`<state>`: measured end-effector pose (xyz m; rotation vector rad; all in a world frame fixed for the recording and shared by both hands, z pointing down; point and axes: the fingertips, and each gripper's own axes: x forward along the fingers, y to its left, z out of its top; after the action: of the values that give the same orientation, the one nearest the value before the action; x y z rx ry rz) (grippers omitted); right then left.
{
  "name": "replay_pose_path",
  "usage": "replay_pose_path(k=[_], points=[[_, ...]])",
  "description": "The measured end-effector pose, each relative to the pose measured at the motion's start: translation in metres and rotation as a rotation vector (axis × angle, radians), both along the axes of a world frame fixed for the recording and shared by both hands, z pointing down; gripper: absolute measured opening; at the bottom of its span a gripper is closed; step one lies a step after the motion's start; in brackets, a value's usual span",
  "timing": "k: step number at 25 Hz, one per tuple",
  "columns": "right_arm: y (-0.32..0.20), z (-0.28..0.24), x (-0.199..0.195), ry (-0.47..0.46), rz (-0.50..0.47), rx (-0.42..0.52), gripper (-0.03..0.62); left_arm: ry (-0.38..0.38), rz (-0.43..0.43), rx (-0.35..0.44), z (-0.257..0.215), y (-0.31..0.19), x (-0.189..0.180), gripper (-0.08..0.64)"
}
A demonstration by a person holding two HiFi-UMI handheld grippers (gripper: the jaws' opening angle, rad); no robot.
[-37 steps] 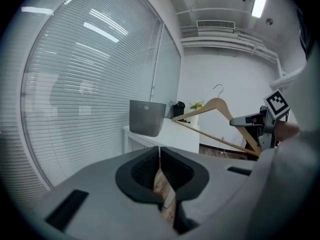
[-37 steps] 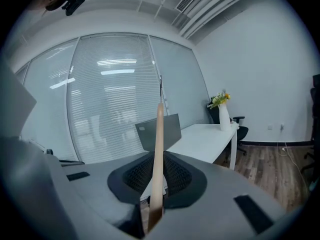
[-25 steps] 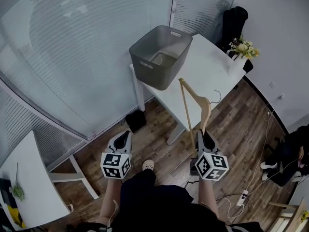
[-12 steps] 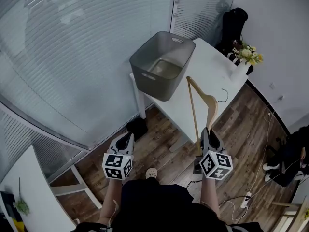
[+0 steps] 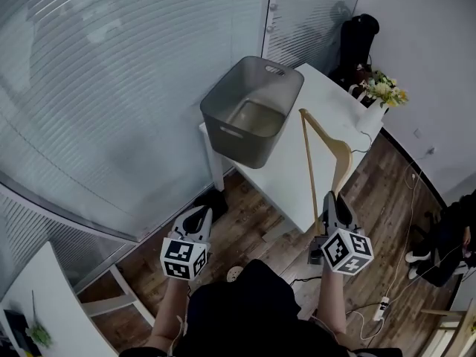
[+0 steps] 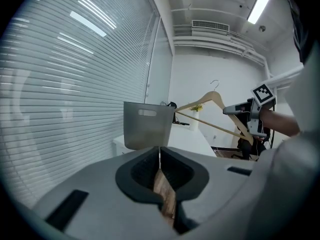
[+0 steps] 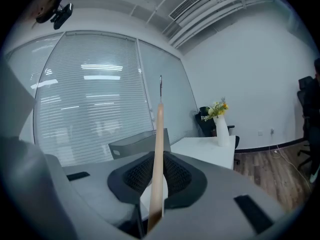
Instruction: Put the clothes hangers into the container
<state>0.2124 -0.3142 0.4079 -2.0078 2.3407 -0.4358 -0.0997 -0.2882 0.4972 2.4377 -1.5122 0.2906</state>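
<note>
A grey plastic container [image 5: 253, 111] stands open on the near corner of a white table [image 5: 297, 162]. My right gripper [image 5: 332, 198] is shut on the lower end of a wooden clothes hanger [image 5: 327, 146], which it holds upright above the table, to the right of the container. In the right gripper view the hanger [image 7: 159, 134] rises edge-on from between the jaws of the right gripper [image 7: 159, 159], with the container [image 7: 131, 145] behind it. My left gripper [image 5: 201, 217] hangs lower left over the floor, shut and empty. From the left gripper [image 6: 160, 156] I see the container [image 6: 148, 125] and the hanger [image 6: 210, 97].
A white vase of flowers [image 5: 376, 97] stands at the table's far right end. Glass walls with blinds [image 5: 111, 88] run along the left. Cables and a power strip [image 5: 375, 303] lie on the wooden floor at right. A second white table [image 5: 30, 303] is at lower left.
The person has stepped closer to the table. My right gripper has carried the hanger forward and to the right, nearer the container. The left gripper has kept its place beside the body.
</note>
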Motion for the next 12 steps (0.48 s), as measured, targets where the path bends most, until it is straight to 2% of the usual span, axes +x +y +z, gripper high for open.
replay_pose_path(k=[5,12], points=[[-0.015,-0.026,0.002,-0.01,0.0,0.042,0.071,0.025,-0.002,0.022,-0.011,-0.007,-0.008,0.018],[-0.04,-0.059,-0.02,-0.092,-0.088,0.082,0.071,0.02,-0.023,0.073,-0.029,-0.026,-0.023,0.018]])
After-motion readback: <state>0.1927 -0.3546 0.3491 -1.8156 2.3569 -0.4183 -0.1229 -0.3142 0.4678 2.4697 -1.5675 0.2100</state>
